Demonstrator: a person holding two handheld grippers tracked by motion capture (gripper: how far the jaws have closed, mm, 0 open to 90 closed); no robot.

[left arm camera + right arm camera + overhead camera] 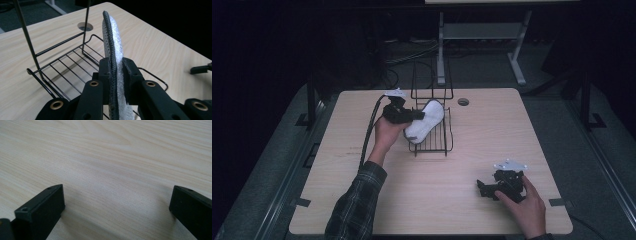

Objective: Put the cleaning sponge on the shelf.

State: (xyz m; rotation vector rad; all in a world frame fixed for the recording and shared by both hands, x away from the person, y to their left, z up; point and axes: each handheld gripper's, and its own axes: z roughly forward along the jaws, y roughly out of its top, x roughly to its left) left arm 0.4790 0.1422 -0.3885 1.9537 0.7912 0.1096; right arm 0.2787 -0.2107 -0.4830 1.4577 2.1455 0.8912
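A flat white slipper with a dark sole (pixel 429 117) (pixel 113 37) stands on edge over a black wire rack (pixel 432 145) (pixel 62 72) at the back middle of the table. My left gripper (pixel 416 116) (pixel 116 67) is shut on the slipper's near end, with one jaw on the dark sole side and the other on the white side. The rack has a flat wire floor and a tall wire back. My right gripper (pixel 483 189) (pixel 117 197) rests low over the bare tabletop at the front right, open, with nothing between its jaws.
The light wooden table (pixel 362 200) has a round cable hole (pixel 463 101) (pixel 85 26) just right of the rack. A grey desk frame (pixel 441 50) stands on the floor behind the table. A black cable (pixel 368 135) trails from the left gripper.
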